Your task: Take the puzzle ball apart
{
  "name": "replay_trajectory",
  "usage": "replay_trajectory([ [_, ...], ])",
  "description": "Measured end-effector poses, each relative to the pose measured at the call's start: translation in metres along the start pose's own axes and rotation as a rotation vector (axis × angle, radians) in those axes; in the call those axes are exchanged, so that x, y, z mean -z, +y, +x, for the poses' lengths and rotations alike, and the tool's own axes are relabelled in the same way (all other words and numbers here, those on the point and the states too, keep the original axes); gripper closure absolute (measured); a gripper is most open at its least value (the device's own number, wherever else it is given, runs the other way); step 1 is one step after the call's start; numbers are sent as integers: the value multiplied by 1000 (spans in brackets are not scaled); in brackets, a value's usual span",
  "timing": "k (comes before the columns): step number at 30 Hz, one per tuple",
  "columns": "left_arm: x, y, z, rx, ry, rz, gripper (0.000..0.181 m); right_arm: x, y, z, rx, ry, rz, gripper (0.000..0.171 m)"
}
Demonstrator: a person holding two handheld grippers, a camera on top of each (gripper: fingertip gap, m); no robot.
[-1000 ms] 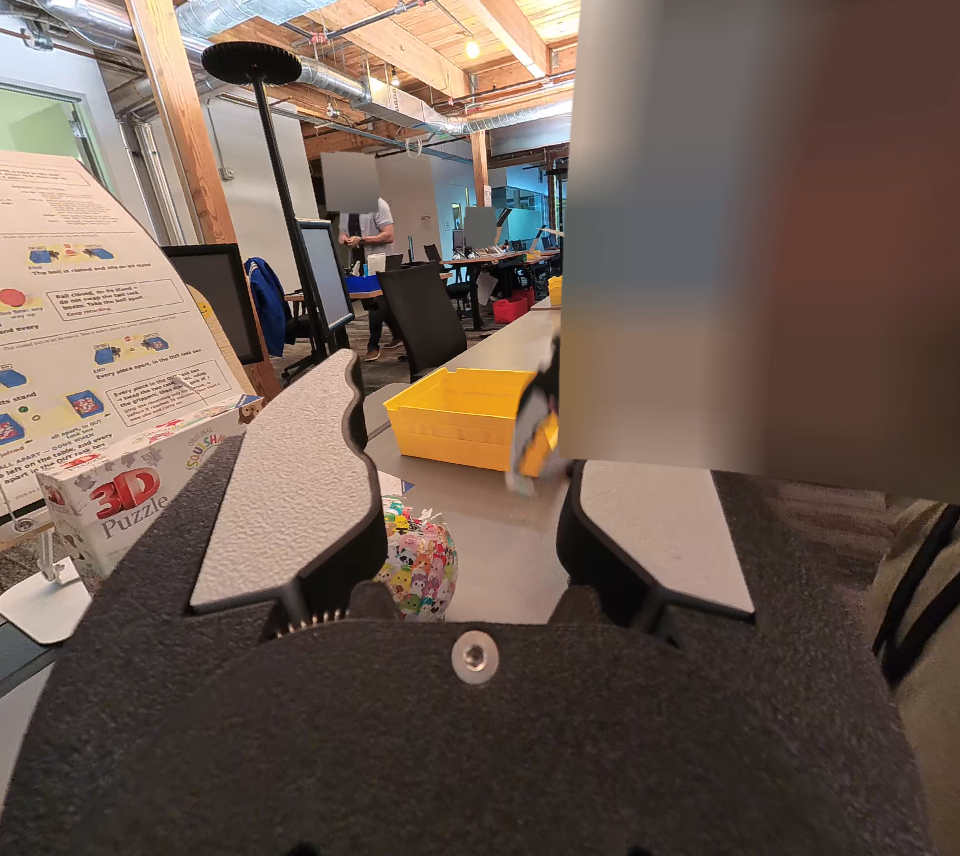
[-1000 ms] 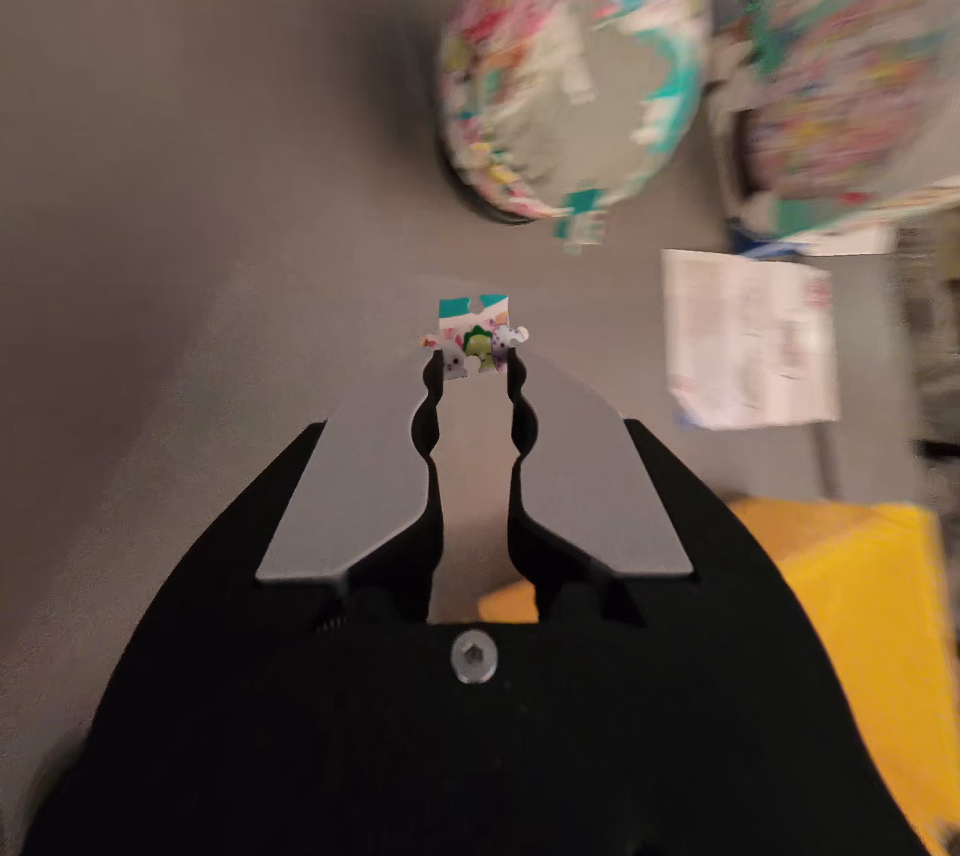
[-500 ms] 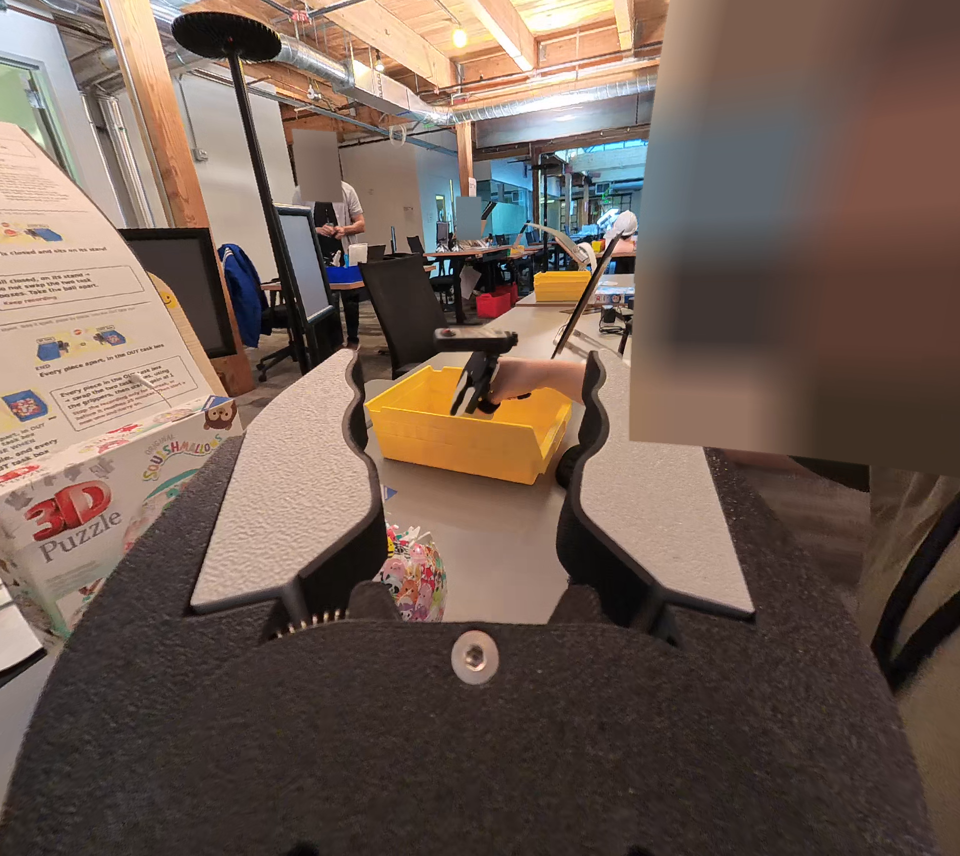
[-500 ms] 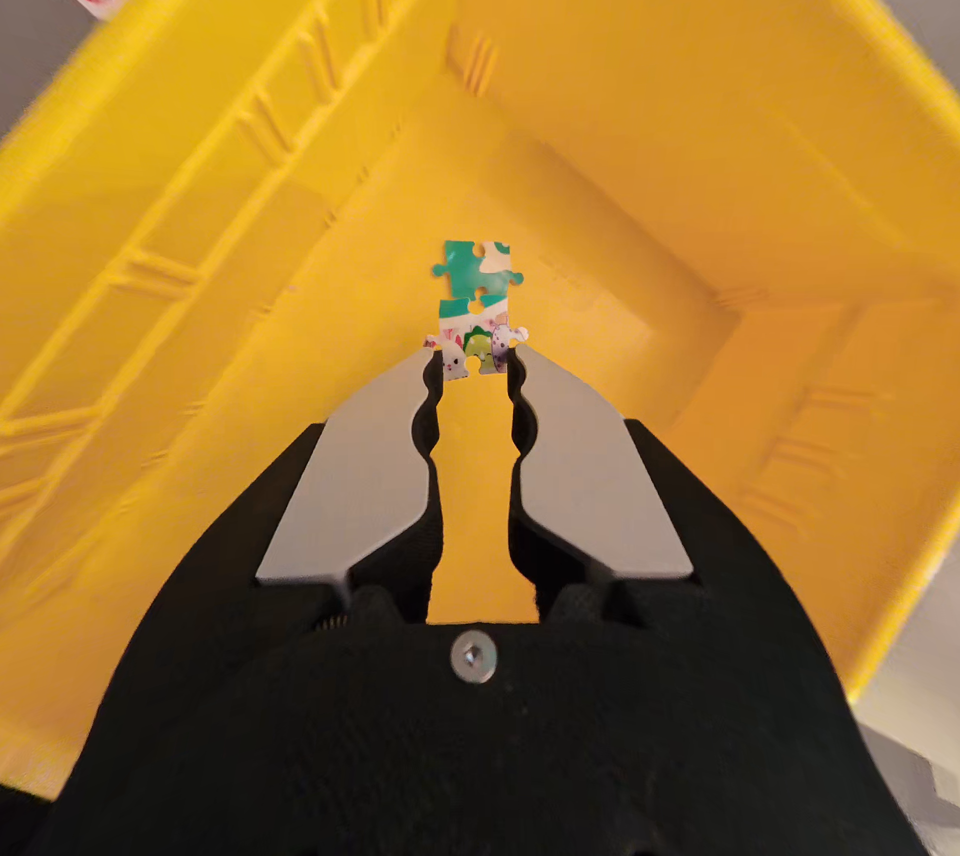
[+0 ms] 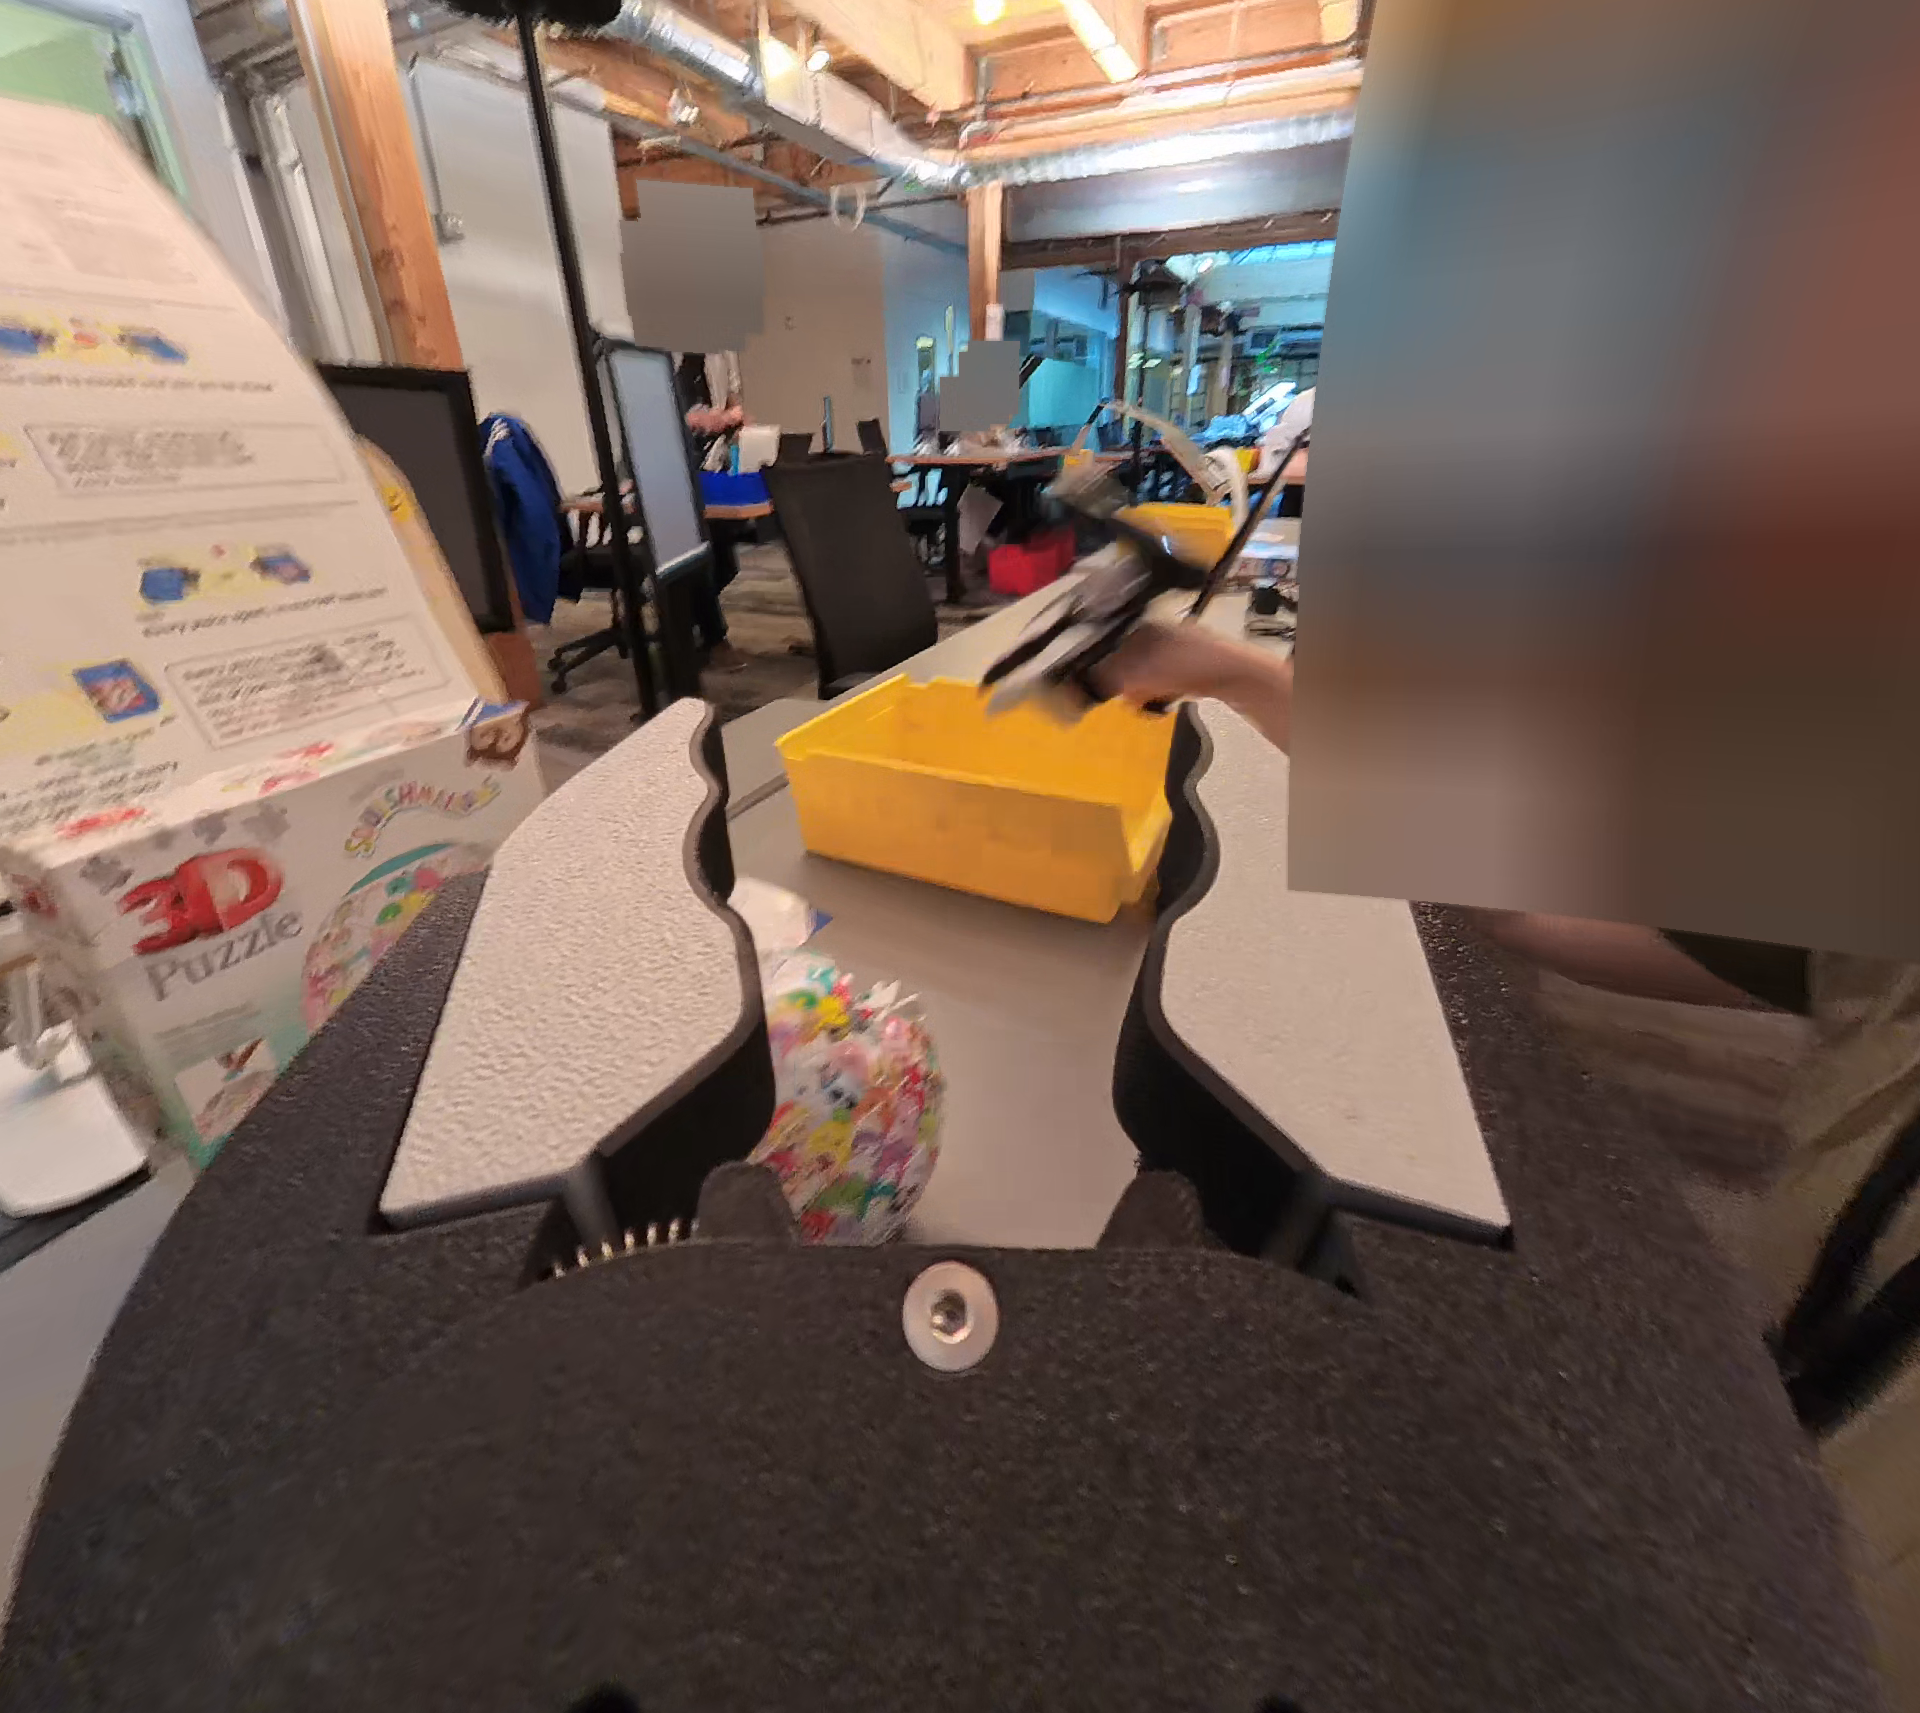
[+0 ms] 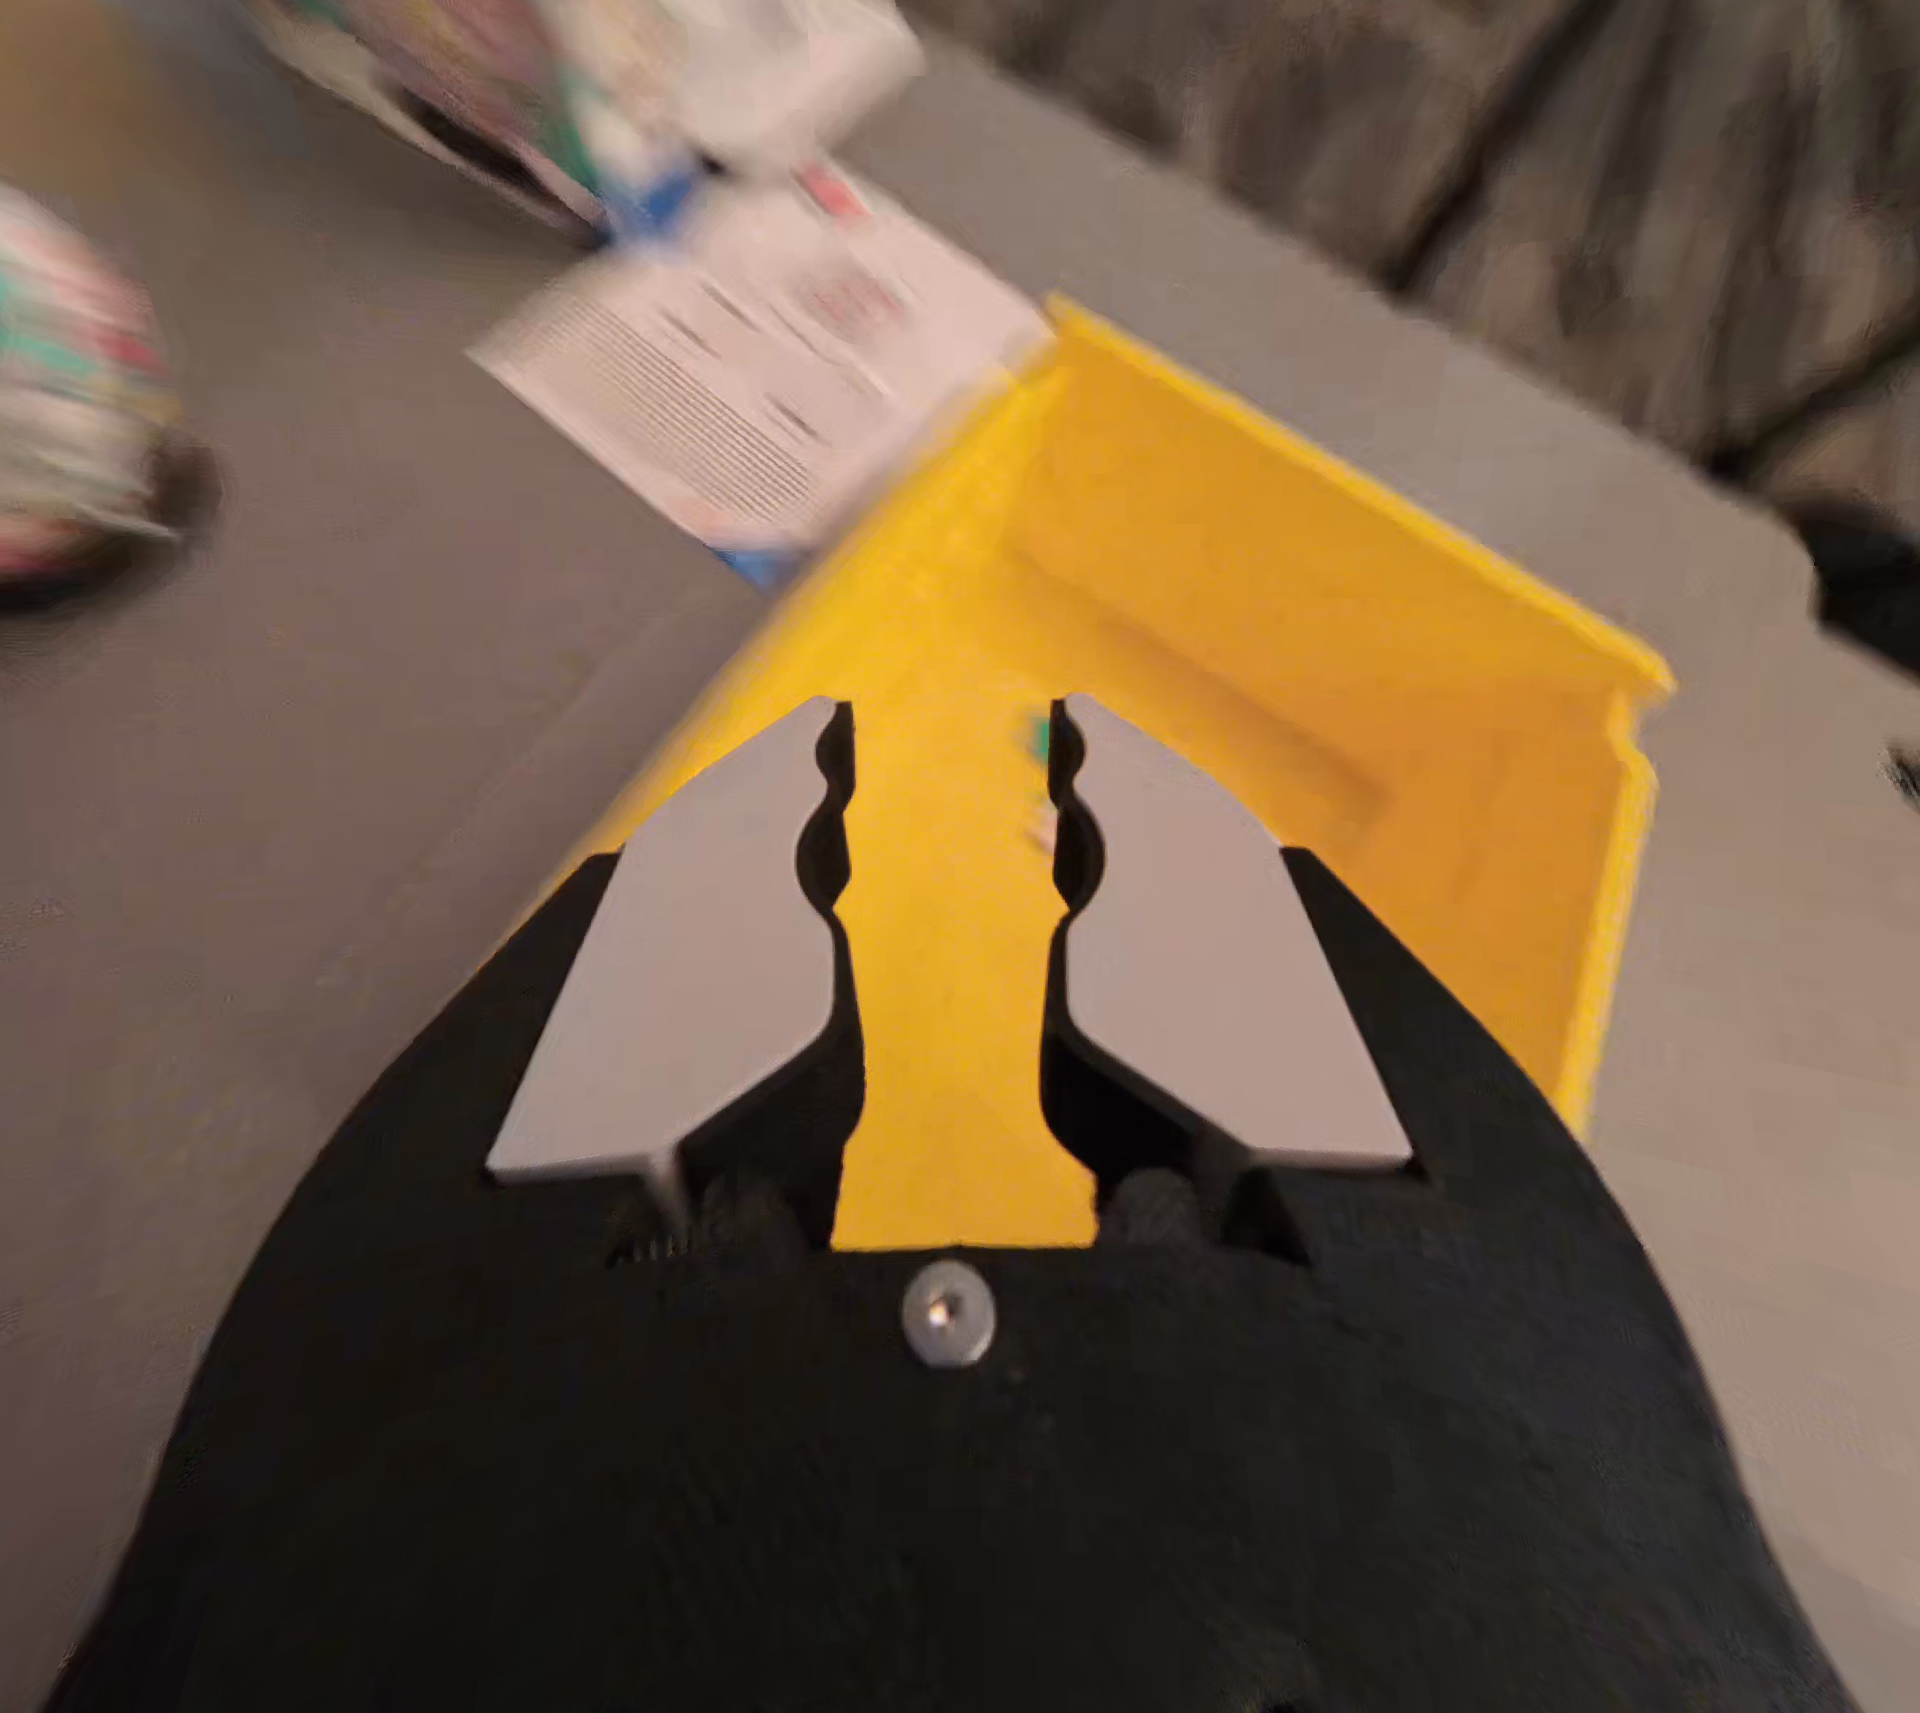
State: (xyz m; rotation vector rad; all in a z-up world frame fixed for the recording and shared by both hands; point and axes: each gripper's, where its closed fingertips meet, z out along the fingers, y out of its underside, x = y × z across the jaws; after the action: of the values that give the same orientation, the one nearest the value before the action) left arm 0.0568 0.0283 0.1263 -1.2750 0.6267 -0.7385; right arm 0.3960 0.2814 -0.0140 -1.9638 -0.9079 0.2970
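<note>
The colourful puzzle ball (image 5: 847,1102) sits on the grey table (image 5: 1029,1029), low behind my left finger; it also shows blurred at the left edge of the right wrist view (image 6: 73,396). My left gripper (image 5: 951,728) is wide open with nothing between its pads. My right gripper (image 6: 951,707) is open above the yellow bin (image 6: 1351,541). A blurred green and pale puzzle piece (image 6: 1039,744) shows by the inner edge of its right finger, with a clear gap to the left pad. In the left wrist view the right gripper (image 5: 1049,645) hovers over the bin (image 5: 977,801).
A white puzzle box (image 5: 239,925) and an instruction board (image 5: 156,520) stand at the left. A printed leaflet (image 6: 758,375) lies between box and bin. A person's hand (image 5: 1195,676) holds the right gripper. Office chairs and desks stand beyond the table. Spacing between my two grippers at the tips: around 45 cm. To the colourful puzzle ball (image 5: 847,1102): left tips about 20 cm, right tips about 35 cm.
My right gripper carried the puzzle piece from the ball into the yellow bin, then its pads opened and the piece left the grasp; it has drawn back from the bin. My left gripper stayed open.
</note>
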Motion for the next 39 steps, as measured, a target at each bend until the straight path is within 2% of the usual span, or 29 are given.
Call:
replay_trajectory([
  [1,-1,7,-7,4,-17,-14,100,13,-21,-37,41,-86,106,133],
  [3,-6,20,-19,24,-36,-29,100,22,-40,-116,172,-264,223,125],
  [6,-15,31,-22,104,11,-8,100,-1,-33,-201,420,-352,275,119],
  [8,-18,30,-21,126,38,18,102,-27,-21,-230,561,-346,267,123],
  [10,-17,26,-16,118,61,30,102,-50,-13,-241,572,-376,247,131],
  [13,-11,24,-10,68,58,5,103,-71,-11,-240,426,-512,204,145],
  [20,2,29,-4,48,48,-21,104,-98,-7,-240,393,-673,73,145],
  [22,4,29,-4,52,44,-23,104,-107,-8,-237,376,-641,55,145],
  [28,8,28,2,28,52,-48,105,-111,6,-247,392,-703,-37,151],
  [33,9,32,5,12,51,-71,105,-108,2,-255,340,-748,-12,157],
  [35,9,33,6,9,52,-77,105,-108,1,-254,340,-740,-20,168],
  [39,10,31,10,1,61,-77,105,-99,-6,-252,320,-746,9,168],
])
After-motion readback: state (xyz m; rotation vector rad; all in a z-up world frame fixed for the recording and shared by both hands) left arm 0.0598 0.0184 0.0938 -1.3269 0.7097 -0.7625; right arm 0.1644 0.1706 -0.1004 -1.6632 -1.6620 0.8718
